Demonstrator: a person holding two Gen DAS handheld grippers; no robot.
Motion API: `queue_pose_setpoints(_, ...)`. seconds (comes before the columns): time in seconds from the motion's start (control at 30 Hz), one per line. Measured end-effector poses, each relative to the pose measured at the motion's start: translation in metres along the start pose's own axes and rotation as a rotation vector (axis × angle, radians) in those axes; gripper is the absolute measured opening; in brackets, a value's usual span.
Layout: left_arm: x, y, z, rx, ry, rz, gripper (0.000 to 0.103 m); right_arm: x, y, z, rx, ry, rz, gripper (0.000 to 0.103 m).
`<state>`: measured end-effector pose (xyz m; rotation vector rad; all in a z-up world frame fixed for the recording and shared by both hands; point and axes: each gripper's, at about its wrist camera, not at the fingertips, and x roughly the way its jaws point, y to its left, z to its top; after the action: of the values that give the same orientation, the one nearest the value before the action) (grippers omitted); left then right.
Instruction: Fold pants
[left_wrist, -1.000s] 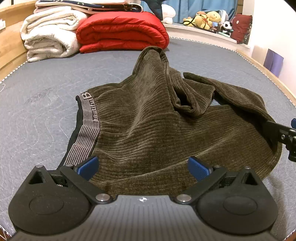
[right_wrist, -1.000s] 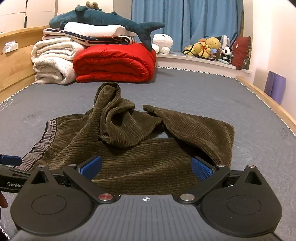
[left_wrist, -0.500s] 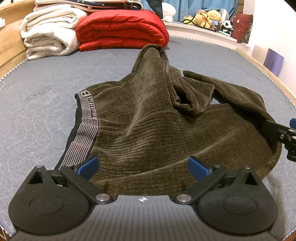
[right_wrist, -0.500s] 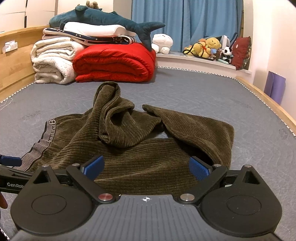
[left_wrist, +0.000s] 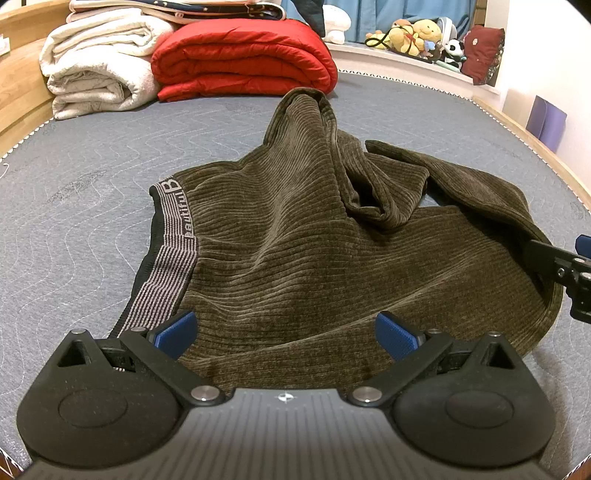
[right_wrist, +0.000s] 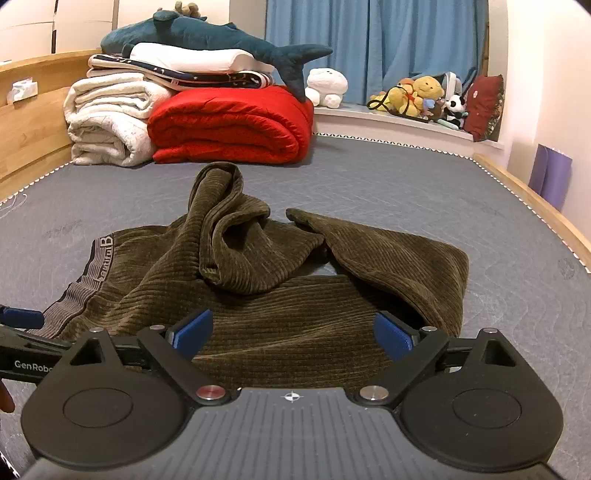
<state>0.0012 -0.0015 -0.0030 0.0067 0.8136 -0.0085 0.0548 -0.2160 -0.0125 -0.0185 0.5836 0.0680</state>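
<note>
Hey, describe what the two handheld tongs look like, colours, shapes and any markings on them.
Both tongs, left and right, look alike: a ribbed grey body with a small crosshair mark, two round matte-black housings, angled black linkage arms on silver pivot screws, and textured blue pads on the fingers. One screw on the right one is reddish. The right view shows white "GenRobo" lettering on the left one's side. No cables or sleeves show.
</note>
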Motion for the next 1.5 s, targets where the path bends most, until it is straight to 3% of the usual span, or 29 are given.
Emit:
queue_pose_setpoints(0.3,-0.002,0.002,0.001,0.000,-0.010,-0.009,0.103,0.001,0.002,-0.001,-0.011,-0.021,-0.005,0.089)
queue_pose_setpoints(0.4,-0.006,0.000,0.001,0.005,-0.026,-0.036,0.099,0.004,0.003,-0.002,-0.022,-0.025,-0.013,0.071)
queue_pose_setpoints(0.47,-0.009,-0.002,0.002,0.014,-0.043,-0.064,0.083,0.006,0.002,-0.002,-0.024,-0.020,-0.007,0.061)
queue_pose_setpoints(0.5,-0.012,-0.002,0.003,0.006,-0.052,-0.095,0.064,0.006,0.002,-0.001,-0.037,-0.026,-0.012,0.055)
queue_pose_setpoints(0.53,-0.014,-0.001,0.005,0.006,-0.055,-0.130,0.035,0.006,0.001,0.000,-0.045,-0.040,-0.018,0.052)
queue_pose_setpoints(0.6,-0.018,0.001,0.011,0.023,-0.045,-0.182,0.013,0.005,-0.005,0.005,-0.047,-0.066,-0.035,0.052)
queue_pose_setpoints(0.67,-0.026,0.001,0.021,0.041,-0.099,-0.217,0.012,0.004,-0.018,0.013,-0.015,-0.076,-0.055,0.052)
queue_pose_setpoints(0.73,-0.032,0.002,0.040,0.044,-0.094,-0.244,0.012,0.006,-0.033,0.025,-0.042,-0.109,-0.097,0.053)
queue_pose_setpoints(0.8,-0.033,0.007,0.066,0.027,-0.042,-0.314,0.012,0.017,-0.046,0.038,-0.093,-0.068,-0.123,0.058)
queue_pose_setpoints(0.87,-0.037,0.011,0.086,0.043,-0.061,-0.342,0.012,0.037,-0.057,0.043,-0.125,-0.021,-0.114,0.068)
queue_pose_setpoints(0.93,-0.033,0.018,0.098,0.067,-0.112,-0.305,0.014,0.059,-0.061,0.043,-0.203,0.017,-0.140,0.078)
queue_pose_setpoints(1.03,-0.004,0.039,0.087,0.052,-0.157,-0.221,0.015,0.092,-0.064,0.026,-0.283,0.066,-0.207,0.078)
queue_pose_setpoints(1.1,0.024,0.051,0.080,-0.004,-0.021,-0.143,0.015,0.108,-0.062,0.016,-0.352,0.132,-0.228,0.078)
queue_pose_setpoints(1.13,0.034,0.060,0.078,-0.064,0.024,-0.175,0.016,0.115,-0.061,0.012,-0.381,0.146,-0.238,0.078)
queue_pose_setpoints(1.2,0.042,0.062,0.078,-0.057,0.036,-0.149,0.018,0.126,-0.060,0.007,-0.406,0.144,-0.256,0.077)
queue_pose_setpoints(1.27,0.040,0.061,0.079,-0.038,0.010,-0.107,0.018,0.133,-0.061,0.004,-0.420,0.136,-0.259,0.067)
queue_pose_setpoints(1.33,0.038,0.064,0.083,-0.058,0.005,-0.124,0.019,0.140,-0.063,0.003,-0.427,0.142,-0.262,0.028)
queue_pose_setpoints(1.37,0.036,0.066,0.084,-0.063,0.004,-0.131,0.019,0.139,-0.066,0.004,-0.416,0.143,-0.256,0.020)
queue_pose_setpoints(1.4,0.032,0.066,0.085,-0.065,0.003,-0.139,0.021,0.136,-0.071,0.006,-0.398,0.142,-0.255,0.014)
queue_pose_setpoints(1.5,0.026,0.061,0.084,-0.056,-0.008,-0.160,0.022,0.113,-0.090,0.014,-0.353,0.095,-0.300,0.011)
